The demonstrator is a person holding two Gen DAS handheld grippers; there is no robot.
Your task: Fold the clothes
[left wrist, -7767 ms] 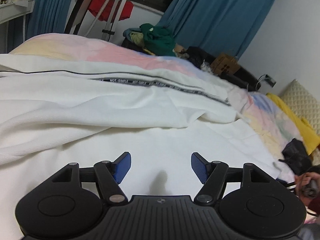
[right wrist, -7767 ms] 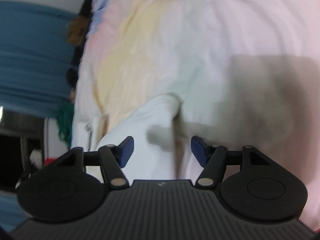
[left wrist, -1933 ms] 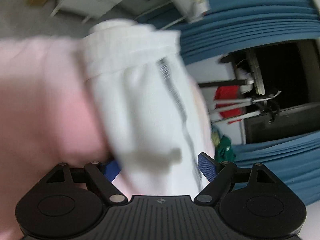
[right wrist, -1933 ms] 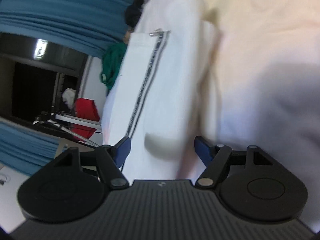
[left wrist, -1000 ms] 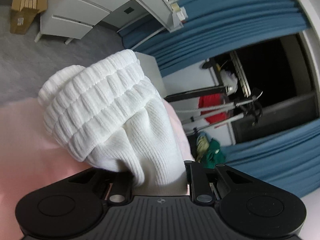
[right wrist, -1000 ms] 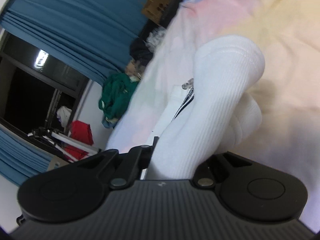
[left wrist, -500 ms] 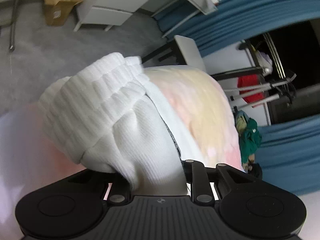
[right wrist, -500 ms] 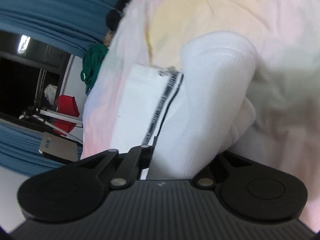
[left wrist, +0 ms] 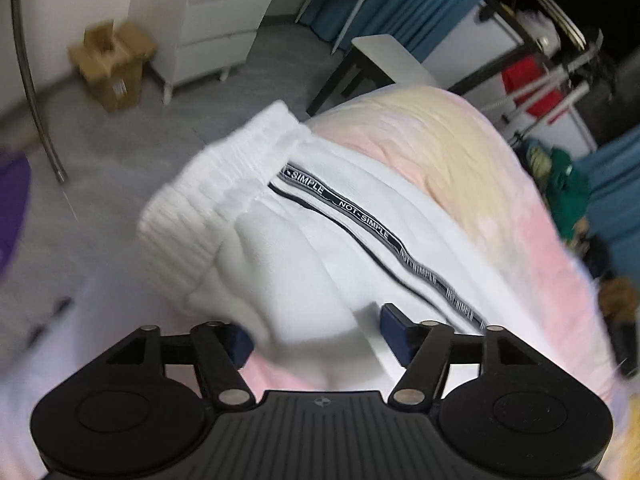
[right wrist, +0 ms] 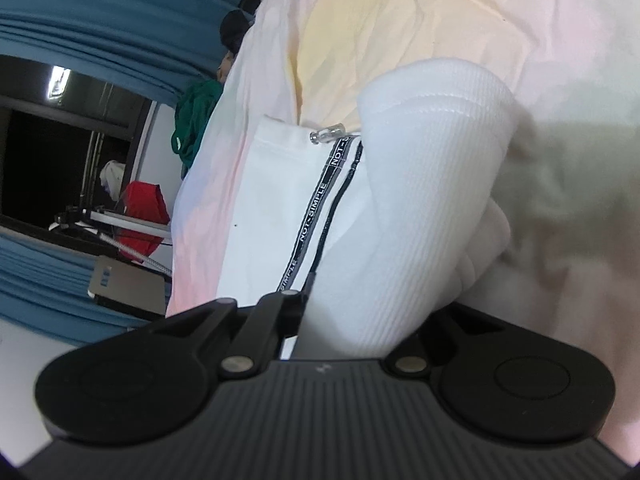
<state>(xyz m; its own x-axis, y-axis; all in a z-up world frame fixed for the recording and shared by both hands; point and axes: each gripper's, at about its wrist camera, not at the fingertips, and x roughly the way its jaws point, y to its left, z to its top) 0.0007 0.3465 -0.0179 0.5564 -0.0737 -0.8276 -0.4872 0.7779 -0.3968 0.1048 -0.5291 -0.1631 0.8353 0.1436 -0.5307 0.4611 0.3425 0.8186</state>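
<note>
Blue curtains (left wrist: 400, 4) hang behind a pastel bed (left wrist: 480, 168); beside the bed, grey floor (left wrist: 140, 148), a white dresser (left wrist: 216, 20), a cardboard box (left wrist: 112, 64)

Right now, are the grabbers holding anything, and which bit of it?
The right hand-held gripper is shut on the white garment's ribbed end. The left hand-held gripper is open, with the garment's ribbed waistband lying between its fingers, not pinched.

Left wrist view sits close over the white garment (left wrist: 304, 256), facing across the bed (left wrist: 500, 184) toward the floor, slightly blurred. Right wrist view, rolled sideways, looks very close along that probably same garment (right wrist: 408, 216); both share its lettered stripe (left wrist: 360, 216).
</note>
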